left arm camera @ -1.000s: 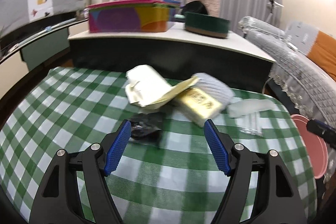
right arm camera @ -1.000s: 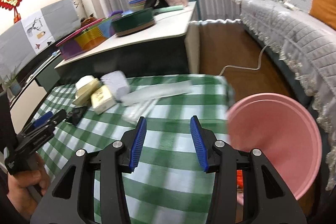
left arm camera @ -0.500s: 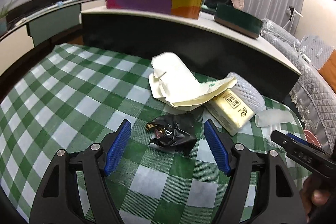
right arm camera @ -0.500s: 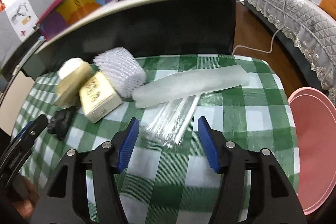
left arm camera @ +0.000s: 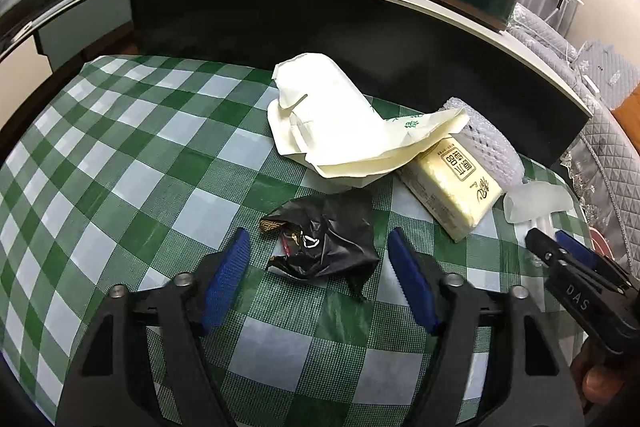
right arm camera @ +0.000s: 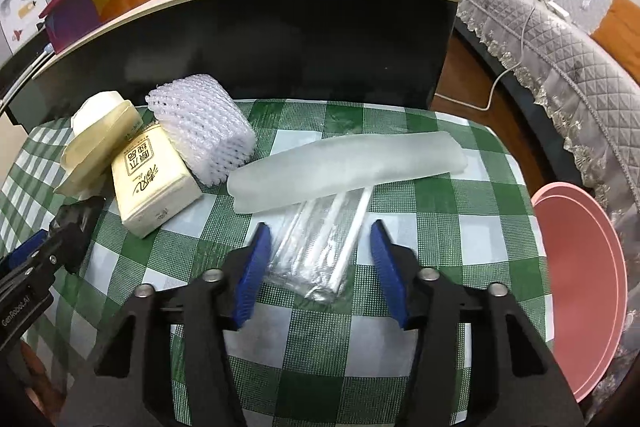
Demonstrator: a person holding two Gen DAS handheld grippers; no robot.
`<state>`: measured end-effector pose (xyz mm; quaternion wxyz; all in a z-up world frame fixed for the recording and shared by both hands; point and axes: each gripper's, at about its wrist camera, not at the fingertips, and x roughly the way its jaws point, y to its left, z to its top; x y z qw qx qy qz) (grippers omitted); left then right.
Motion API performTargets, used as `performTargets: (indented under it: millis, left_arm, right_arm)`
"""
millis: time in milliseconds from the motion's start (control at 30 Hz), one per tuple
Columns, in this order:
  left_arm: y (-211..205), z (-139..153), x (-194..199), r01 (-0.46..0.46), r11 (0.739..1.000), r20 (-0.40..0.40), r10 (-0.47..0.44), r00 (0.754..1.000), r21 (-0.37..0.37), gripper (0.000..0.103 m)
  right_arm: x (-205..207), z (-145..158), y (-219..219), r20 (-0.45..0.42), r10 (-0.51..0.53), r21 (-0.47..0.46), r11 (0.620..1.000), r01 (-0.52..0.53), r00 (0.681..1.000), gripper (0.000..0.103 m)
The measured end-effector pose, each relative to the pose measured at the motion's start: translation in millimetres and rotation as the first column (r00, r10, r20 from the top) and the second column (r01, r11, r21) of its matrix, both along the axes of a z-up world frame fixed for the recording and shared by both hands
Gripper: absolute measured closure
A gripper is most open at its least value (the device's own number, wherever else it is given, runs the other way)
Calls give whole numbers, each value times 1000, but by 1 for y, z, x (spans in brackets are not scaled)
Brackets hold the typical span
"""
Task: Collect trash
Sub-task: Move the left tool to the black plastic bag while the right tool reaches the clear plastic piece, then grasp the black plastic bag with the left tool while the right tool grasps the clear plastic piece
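**Trash spread over the checked counter, both grippers closing in**

Trash: a crumpled black wrapper (left arm camera: 324, 243) lies on the green-checked counter (left arm camera: 120, 163), between the left gripper's (left arm camera: 318, 281) fingers, which have just been closing but are not touching it. The right gripper (right arm camera: 318, 267) brackets a clear plastic sleeve (right arm camera: 320, 247), its fingers narrowing, apparently short of contact. Nearby lie a paper bag (left arm camera: 340, 131), tissue pack (right arm camera: 150, 183), foam net (right arm camera: 204, 139) and frosted sleeve (right arm camera: 348, 171). A pink basin (right arm camera: 584, 267) sits beside the counter.

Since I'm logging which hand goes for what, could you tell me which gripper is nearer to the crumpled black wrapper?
Left. The left gripper straddles the black wrapper, jaws just closing, pads not yet touching. The right gripper sits off to its right, over the clear plastic sleeve.
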<state>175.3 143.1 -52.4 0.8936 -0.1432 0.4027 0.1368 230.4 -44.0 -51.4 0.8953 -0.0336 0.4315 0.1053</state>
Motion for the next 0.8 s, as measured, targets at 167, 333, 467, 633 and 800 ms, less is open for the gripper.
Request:
performTargets:
  millis: [167, 333, 467, 633, 800]
  left_arm:
    - [0, 2, -5, -5, 1000, 20, 5, 1000, 3, 55]
    - [-5, 8, -11, 0, 1000, 45, 0, 999, 16, 57]
    - [-16, 19, -20, 23, 999, 80, -26, 996, 31, 58]
    - [-31, 33, -33, 55, 998, 112, -60, 992, 40, 58]
    - [-42, 46, -44, 79, 996, 140, -84, 987, 40, 58]
  right_arm:
    - [-15, 3, -13, -8, -3, 25, 1000, 3, 1000, 92]
    - [-36, 11, -35, 9, 21, 69, 997, -22, 1000, 95]
    - [-53, 19, -50, 17, 44, 85, 995, -45, 999, 96]
    - [-73, 34, -60, 45, 71, 85, 994, -75, 996, 97]
    - [-92, 62, -65, 91, 100, 81, 991, -107, 991, 97]
